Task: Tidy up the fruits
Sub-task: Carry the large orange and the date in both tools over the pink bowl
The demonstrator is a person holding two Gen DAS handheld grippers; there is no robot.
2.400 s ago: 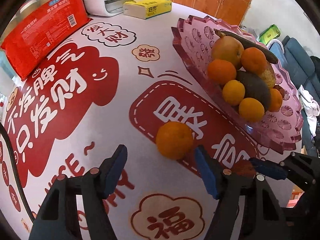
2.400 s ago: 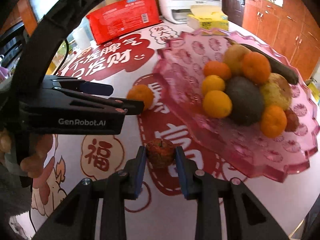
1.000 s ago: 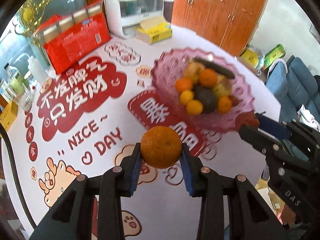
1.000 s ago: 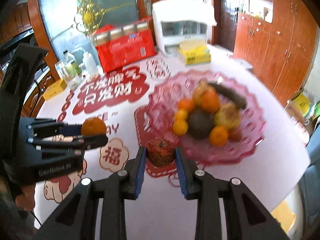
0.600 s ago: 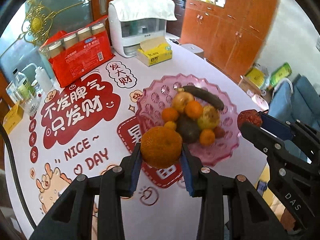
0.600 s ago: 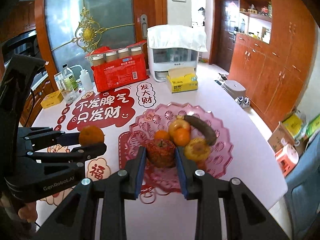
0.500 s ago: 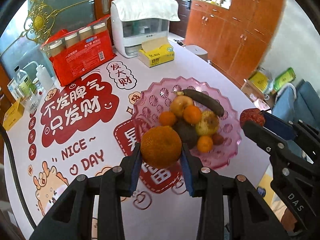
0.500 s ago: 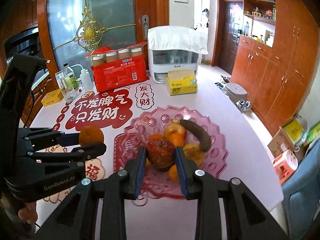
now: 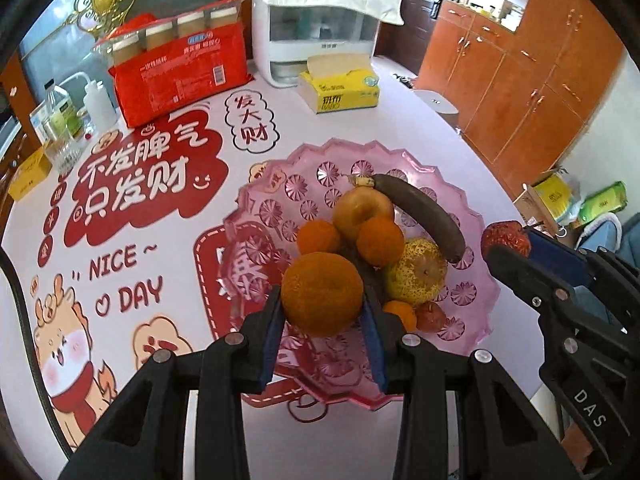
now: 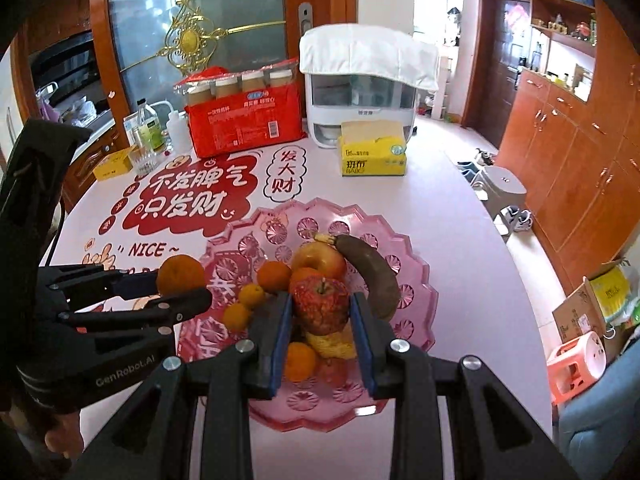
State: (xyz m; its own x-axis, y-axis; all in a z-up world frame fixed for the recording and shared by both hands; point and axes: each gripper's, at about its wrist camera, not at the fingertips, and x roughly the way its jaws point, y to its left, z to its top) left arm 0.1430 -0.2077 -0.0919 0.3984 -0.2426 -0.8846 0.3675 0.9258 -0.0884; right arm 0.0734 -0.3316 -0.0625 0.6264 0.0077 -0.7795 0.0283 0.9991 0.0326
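My left gripper [image 9: 322,312] is shut on an orange [image 9: 322,294] and holds it high above the near left part of the pink fruit tray [image 9: 296,184]. My right gripper [image 10: 320,320] is shut on a small wrinkled red apple [image 10: 320,304], high over the tray [image 10: 416,272]. The tray holds several oranges, an apple [image 9: 362,208], a dark banana [image 9: 424,212] and a yellow pear [image 9: 416,270]. The right gripper with the red apple [image 9: 505,236] shows at the right of the left wrist view; the left one with the orange [image 10: 181,274] shows at the left of the right wrist view.
The table has a red and white printed cloth [image 9: 132,184]. At its far side stand a red pack of cups [image 9: 180,76], a white appliance [image 9: 320,32], a yellow tissue box [image 9: 340,88] and bottles [image 9: 60,116]. Wooden cabinets [image 9: 520,80] and floor clutter lie to the right.
Both grippers have risen further and drawn back over the tray, each still holding its fruit. The tray now sits directly below them.
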